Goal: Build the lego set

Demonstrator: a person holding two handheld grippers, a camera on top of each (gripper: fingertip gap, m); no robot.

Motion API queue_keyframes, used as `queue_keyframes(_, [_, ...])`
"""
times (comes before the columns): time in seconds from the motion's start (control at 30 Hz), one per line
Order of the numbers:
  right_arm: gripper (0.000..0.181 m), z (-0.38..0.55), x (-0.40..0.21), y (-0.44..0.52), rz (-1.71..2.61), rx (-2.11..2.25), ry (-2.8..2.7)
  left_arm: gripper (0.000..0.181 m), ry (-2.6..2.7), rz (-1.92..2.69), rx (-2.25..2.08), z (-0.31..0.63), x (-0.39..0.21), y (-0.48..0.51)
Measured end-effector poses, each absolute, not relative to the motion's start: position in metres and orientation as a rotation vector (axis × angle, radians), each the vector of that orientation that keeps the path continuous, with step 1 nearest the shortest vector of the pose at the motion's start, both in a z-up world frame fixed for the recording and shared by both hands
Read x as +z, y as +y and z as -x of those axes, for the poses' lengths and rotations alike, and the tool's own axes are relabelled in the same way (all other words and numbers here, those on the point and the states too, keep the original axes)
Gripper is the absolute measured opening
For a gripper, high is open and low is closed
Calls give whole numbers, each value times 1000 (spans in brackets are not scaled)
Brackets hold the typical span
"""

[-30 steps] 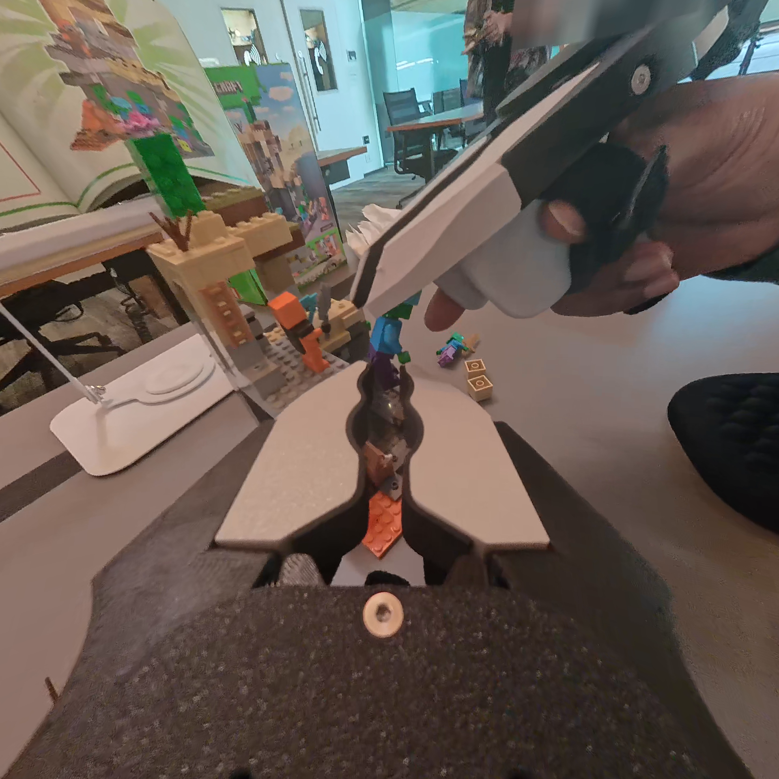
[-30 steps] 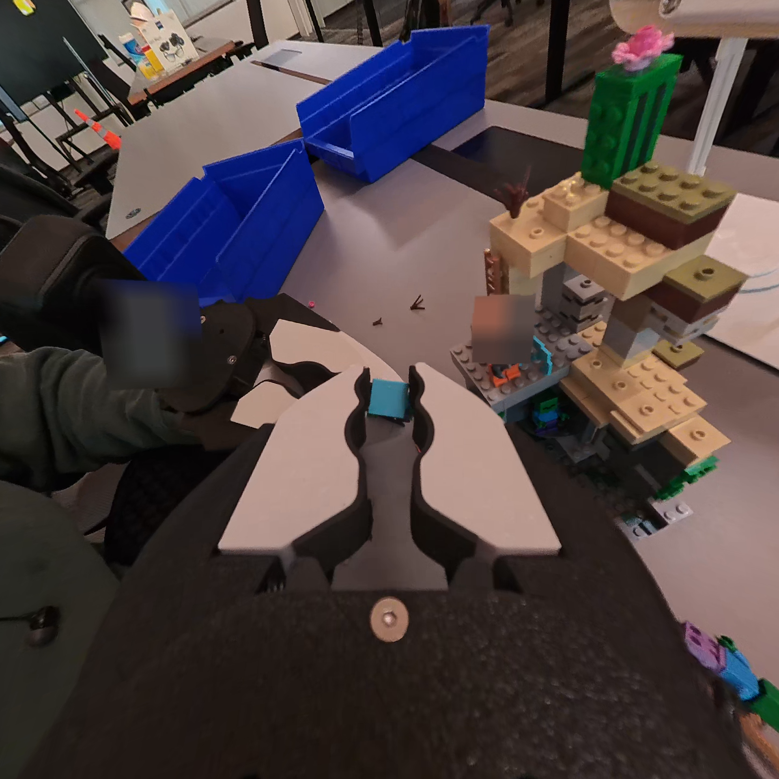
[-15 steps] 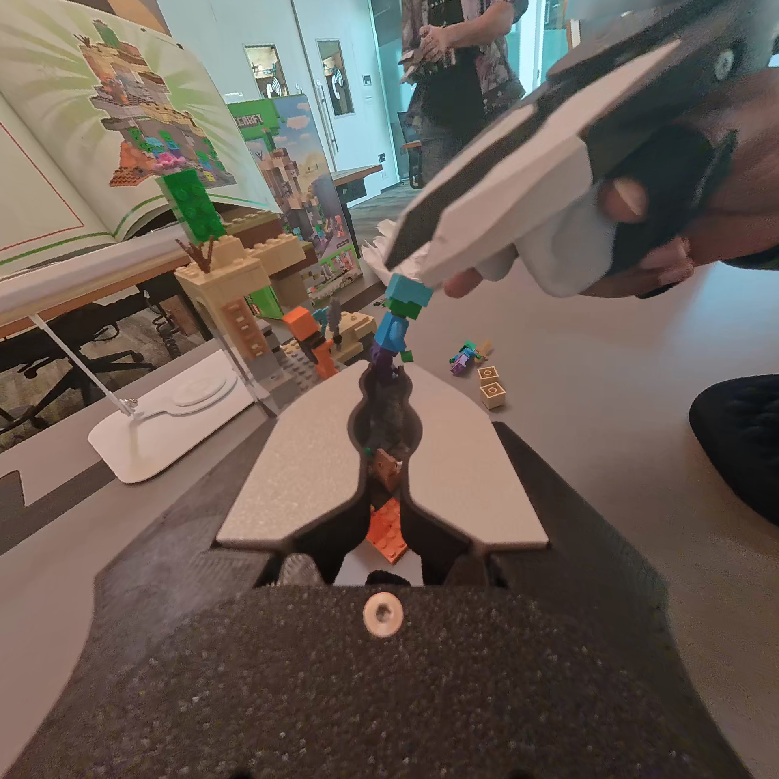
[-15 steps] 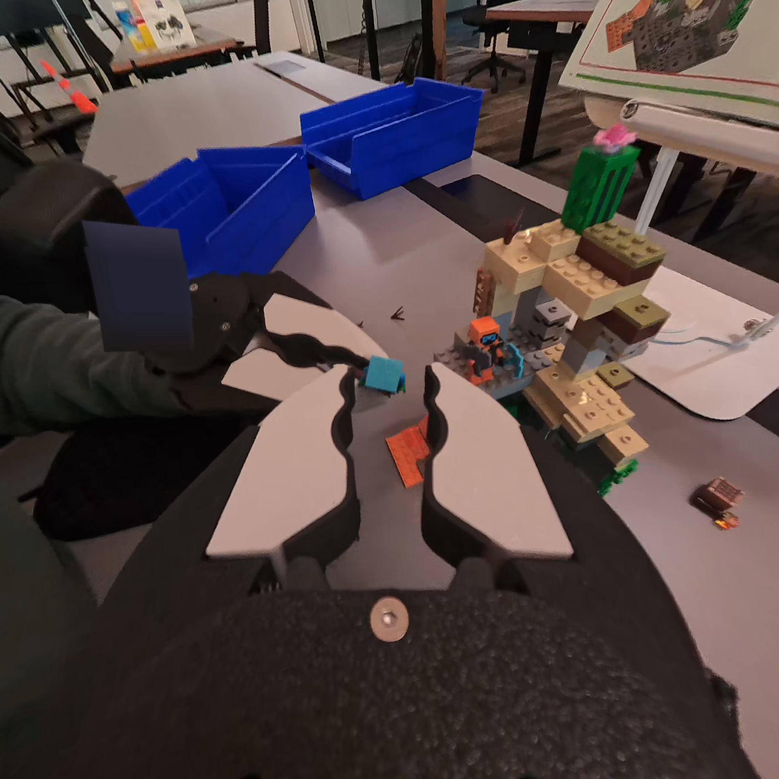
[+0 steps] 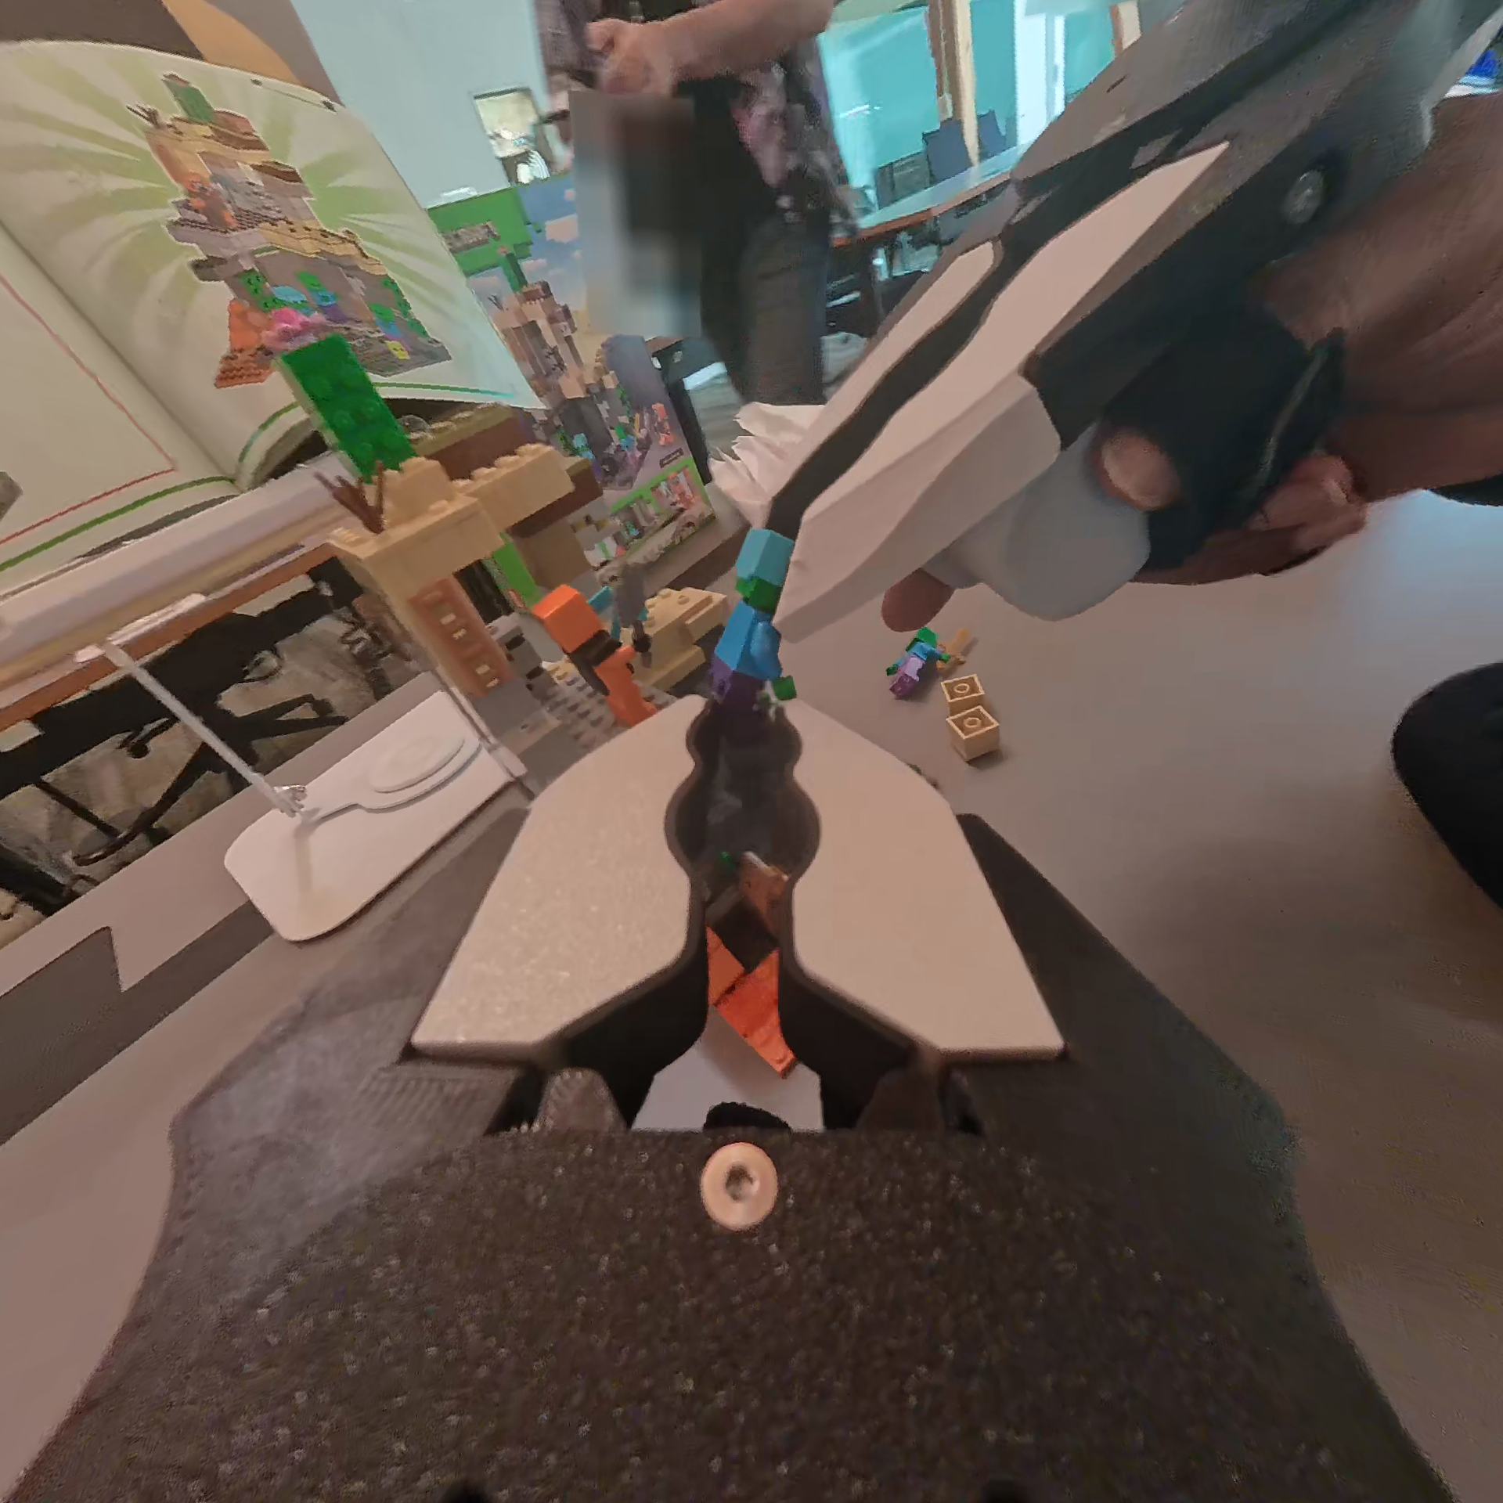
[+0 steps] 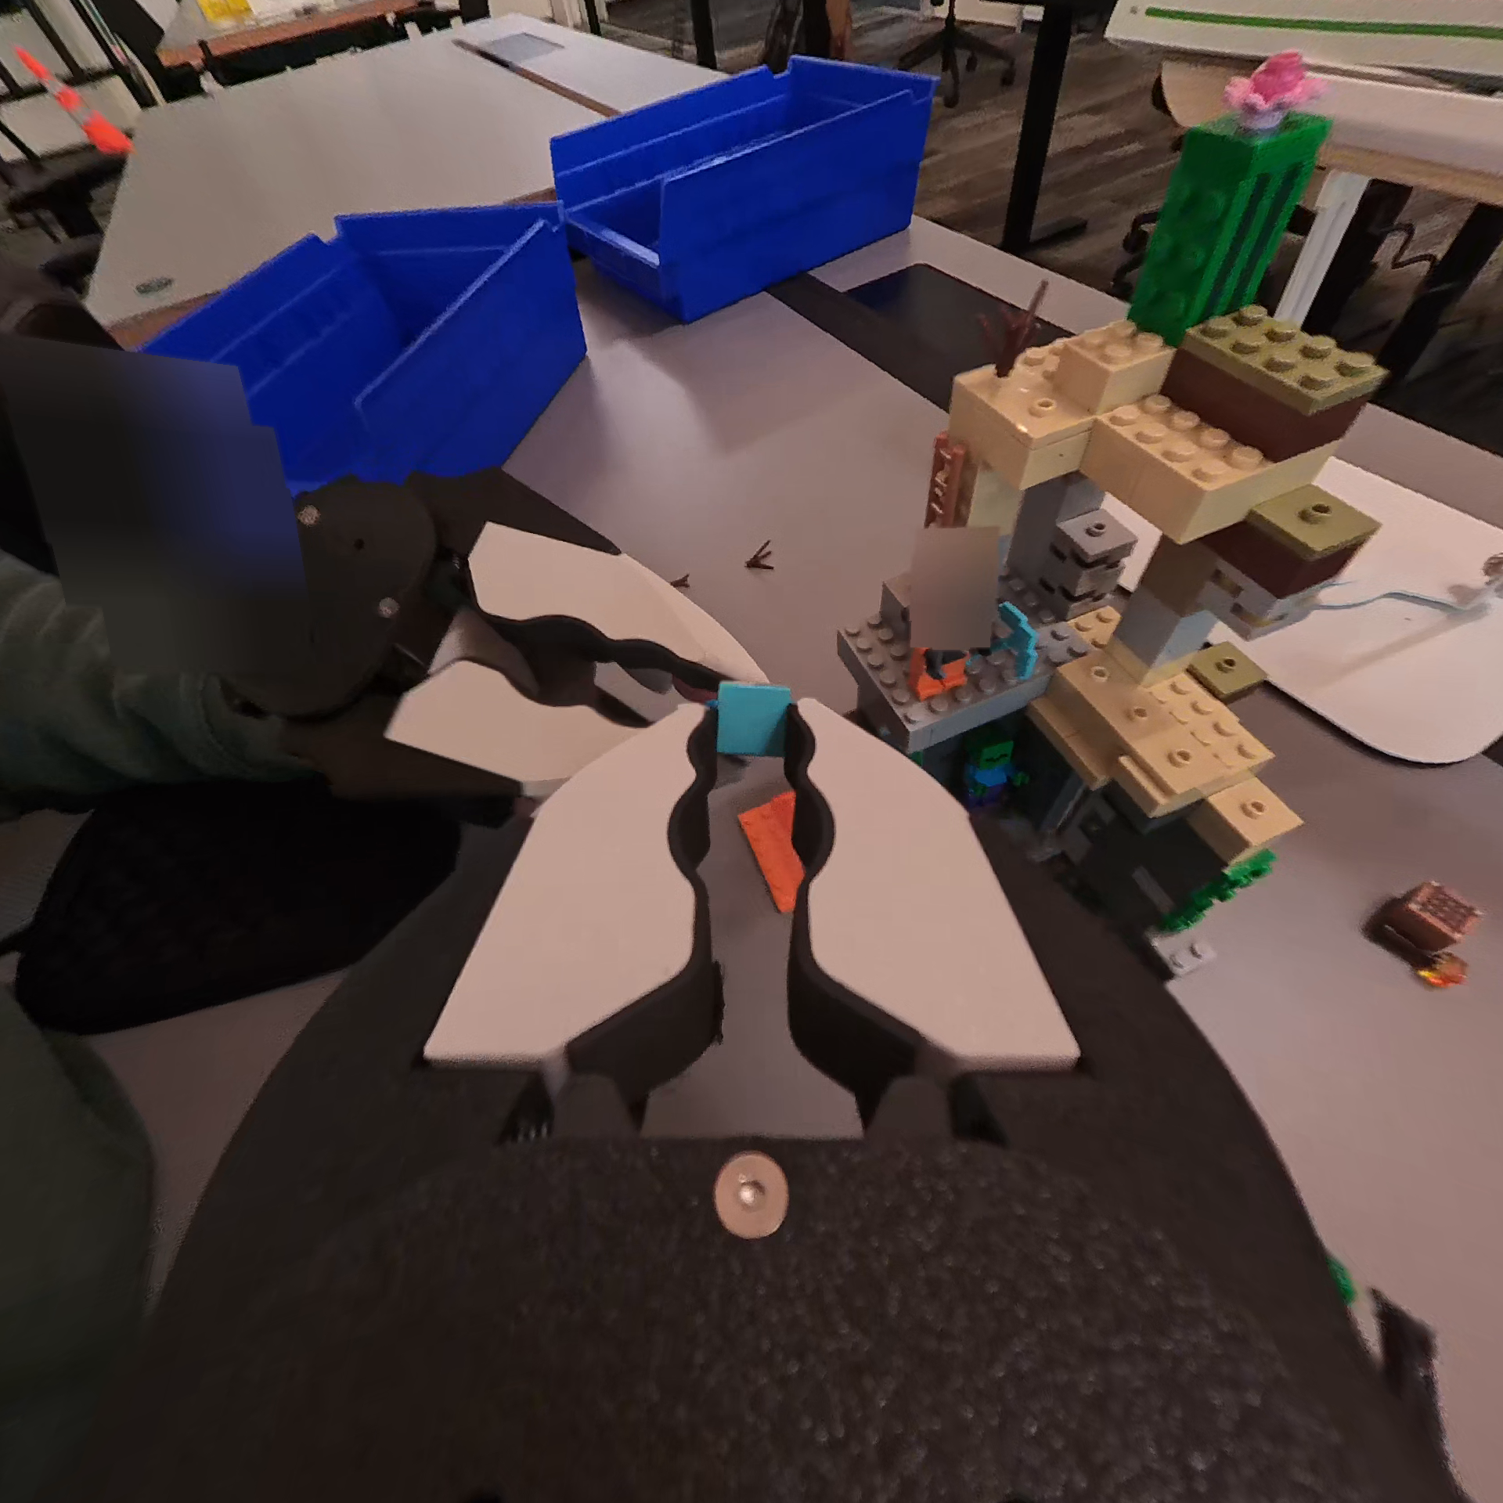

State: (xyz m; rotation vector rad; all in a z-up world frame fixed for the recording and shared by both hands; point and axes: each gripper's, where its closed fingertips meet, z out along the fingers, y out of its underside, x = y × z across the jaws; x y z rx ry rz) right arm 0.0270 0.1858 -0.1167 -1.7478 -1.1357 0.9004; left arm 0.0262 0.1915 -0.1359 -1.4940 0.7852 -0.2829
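Note:
My left gripper (image 5: 744,707) is shut on the purple legs of a small figure (image 5: 752,642) with a blue body and a turquoise head, held upright above the table. It also shows in the right wrist view (image 6: 691,675), coming in from the left. My right gripper (image 6: 750,724) has its tips against both sides of the turquoise head (image 6: 752,728); in the left wrist view its fingers (image 5: 919,488) reach down from the upper right to the head. The tan, grey and green lego build (image 6: 1139,455) stands just right of the grippers. An orange plate (image 6: 773,846) lies on the table under them.
Two blue bins (image 6: 732,163) (image 6: 382,341) stand at the back left. An open instruction book (image 5: 163,285) sits on a white stand (image 5: 366,821). Two loose tan bricks (image 5: 972,720), another small figure (image 5: 915,663), a brown piece (image 6: 1427,923) and a black pad (image 6: 228,895) lie around. A person (image 5: 756,244) stands behind. My two grippers' fingertips are within a few centimetres of each other. The left tips stand about 11 cm off the orange plate (image 6: 773,846).
My right gripper opened half a second ago with the turquoise head just beyond its tips, and has closed in on the head again. My left gripper has kept hold of the figure.

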Motion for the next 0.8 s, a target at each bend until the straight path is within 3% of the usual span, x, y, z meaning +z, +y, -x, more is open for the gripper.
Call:
queue_keyframes(0.13, [15,-41,-135,204,1721,805,-1259,30,843,1534,-356,-25,-142,192])
queue_keyframes(0.27, [15,-48,-168,226,1762,687,-1381,20,823,1617,-373,3,-147,210])
queue_keyframes(0.8, [16,-26,-218,243,1757,531,-1617,21,979,1861,-487,11,-212,234])
